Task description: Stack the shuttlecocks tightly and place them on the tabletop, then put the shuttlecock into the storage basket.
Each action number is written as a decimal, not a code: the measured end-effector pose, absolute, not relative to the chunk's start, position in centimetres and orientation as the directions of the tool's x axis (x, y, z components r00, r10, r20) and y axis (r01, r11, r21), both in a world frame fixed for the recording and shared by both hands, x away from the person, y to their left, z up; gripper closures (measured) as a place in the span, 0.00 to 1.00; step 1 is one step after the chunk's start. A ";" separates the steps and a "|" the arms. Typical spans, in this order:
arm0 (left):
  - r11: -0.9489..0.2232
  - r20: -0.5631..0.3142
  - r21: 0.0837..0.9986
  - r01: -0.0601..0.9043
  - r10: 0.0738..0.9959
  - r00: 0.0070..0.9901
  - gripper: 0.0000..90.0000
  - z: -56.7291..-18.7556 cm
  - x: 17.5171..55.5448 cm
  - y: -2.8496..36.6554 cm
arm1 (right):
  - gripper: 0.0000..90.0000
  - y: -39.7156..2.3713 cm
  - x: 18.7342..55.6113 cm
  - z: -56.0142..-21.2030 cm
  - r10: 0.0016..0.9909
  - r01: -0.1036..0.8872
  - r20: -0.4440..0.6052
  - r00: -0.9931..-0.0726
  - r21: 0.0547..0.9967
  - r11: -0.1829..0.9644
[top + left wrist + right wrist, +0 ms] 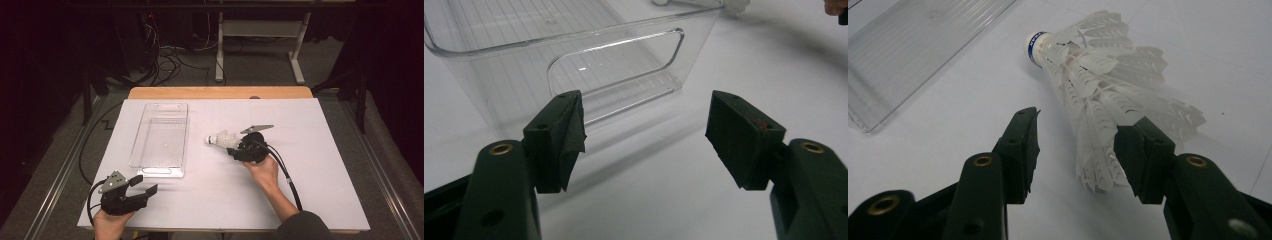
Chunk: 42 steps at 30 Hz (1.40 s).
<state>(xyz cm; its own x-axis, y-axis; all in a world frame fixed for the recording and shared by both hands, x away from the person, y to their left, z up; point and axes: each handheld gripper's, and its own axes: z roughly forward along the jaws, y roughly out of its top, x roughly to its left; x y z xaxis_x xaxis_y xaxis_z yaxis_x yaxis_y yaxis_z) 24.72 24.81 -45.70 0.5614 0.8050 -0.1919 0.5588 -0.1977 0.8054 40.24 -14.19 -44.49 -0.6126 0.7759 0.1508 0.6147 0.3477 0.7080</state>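
Note:
A white feather shuttlecock [222,138] [1098,85] lies on its side on the white tabletop [310,170], its cork tip with a blue band pointing toward a clear plastic bin [186,145]. My right gripper [234,146] [1080,130] is open, its jaws either side of the feather skirt; the right jaw touches the feathers and the left jaw stands apart from them. My left gripper [145,184] [646,107] is open and empty at the near left, facing the bin's [514,85] handled end wall from a short way off.
The bin has nothing in it and lies lengthwise at the left centre. A wooden table edge [220,92] shows behind the white board. Cables and a desk frame [257,30] are on the floor beyond. A black cable [287,175] trails from the right gripper.

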 end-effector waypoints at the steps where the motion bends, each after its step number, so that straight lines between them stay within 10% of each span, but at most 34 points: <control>1: -0.198 -0.192 0.805 0.559 0.805 0.562 0.36 -45.7 24.7 24.8 | 0.58 -14.2 40.2 -44.6 0.776 0.613 0.148 -0.614 0.709 0.349; 42: -0.202 -0.194 0.807 0.555 0.797 0.572 0.36 -45.6 24.6 24.7 | 0.54 -13.5 40.6 -45.3 0.782 0.585 0.135 -0.609 0.742 0.327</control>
<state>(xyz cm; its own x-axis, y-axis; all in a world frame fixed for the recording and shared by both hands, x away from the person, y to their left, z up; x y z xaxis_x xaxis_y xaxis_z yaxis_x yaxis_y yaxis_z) 24.61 24.67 -45.64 0.5719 0.7970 -0.1941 0.5551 -0.2018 0.8069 40.55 -13.54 -45.34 -0.6089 0.7816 0.1354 0.5848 0.3270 0.7423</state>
